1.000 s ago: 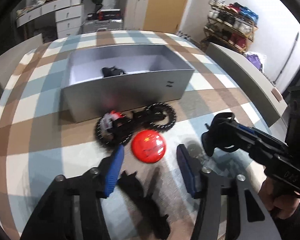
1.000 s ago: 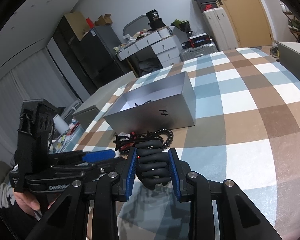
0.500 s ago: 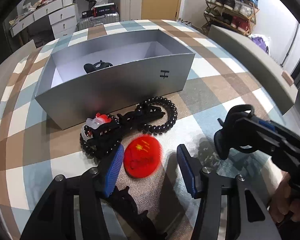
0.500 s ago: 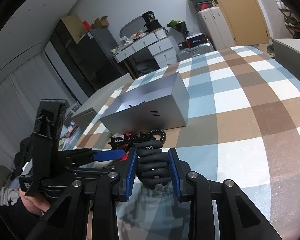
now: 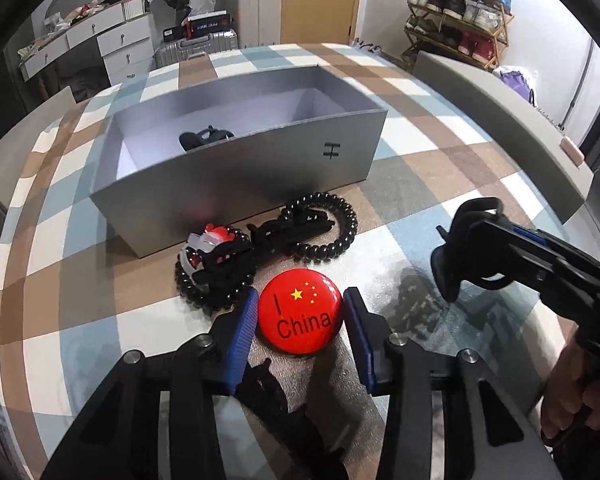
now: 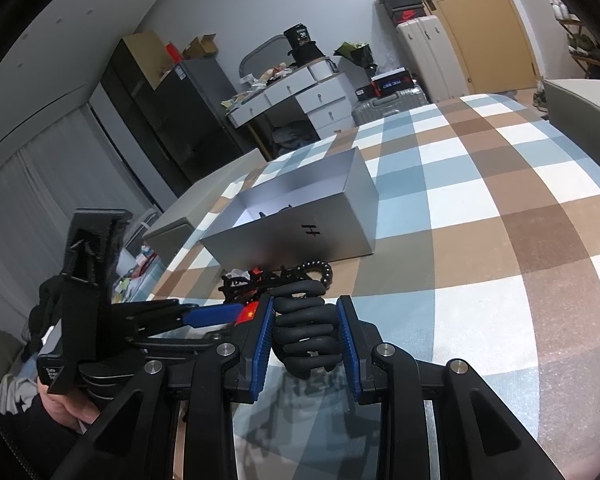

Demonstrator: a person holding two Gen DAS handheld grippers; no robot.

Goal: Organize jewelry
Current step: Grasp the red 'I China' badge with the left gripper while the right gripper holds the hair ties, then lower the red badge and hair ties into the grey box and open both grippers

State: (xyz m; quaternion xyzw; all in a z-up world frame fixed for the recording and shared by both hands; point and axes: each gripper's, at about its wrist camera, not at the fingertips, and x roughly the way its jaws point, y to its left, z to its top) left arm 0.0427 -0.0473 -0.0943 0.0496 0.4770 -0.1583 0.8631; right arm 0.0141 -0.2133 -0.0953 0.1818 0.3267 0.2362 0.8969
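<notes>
Left tool [image 5: 299,316]: its blue pads sit on either side of the red badge [image 5: 300,312], at its edges; the jaws have just been closing, and I cannot tell whether they press on it yet.
Right tool [image 6: 305,330]: clamped on a black claw hair clip [image 6: 304,332], held just above the tabletop [image 6: 480,264].
Landmark: the open grey box [image 5: 236,168] on the checked tabletop.
Badge: lies on the tabletop in front of the box, nearer the person than the pile of hair things.
In front of the box: a black spiral hair tie [image 5: 332,232] with another black clip [image 5: 290,230] lying across it, touching the box's front wall; just beside it a black beaded loop [image 5: 216,276] carrying a red and white piece [image 5: 206,240].
In the way: the beaded loop lies right against the tip of the left tool's pad.
Inside the box: one dark item [image 5: 204,138] at the front wall, half hidden by it.
Behind the box: white drawers [image 6: 312,96], a silver suitcase [image 6: 388,104], a shoe rack [image 5: 456,16].
Writing: the badge reads "I China" with yellow stars; the box front bears an "H" mark [image 5: 332,150].
Left wrist view only: the badge's whole face, the shoe rack, and a hand [image 5: 576,392] gripping the right tool's handle.
Right wrist view only: a dark cabinet [image 6: 164,112], grey curtains, and only a red sliver of the badge.
</notes>
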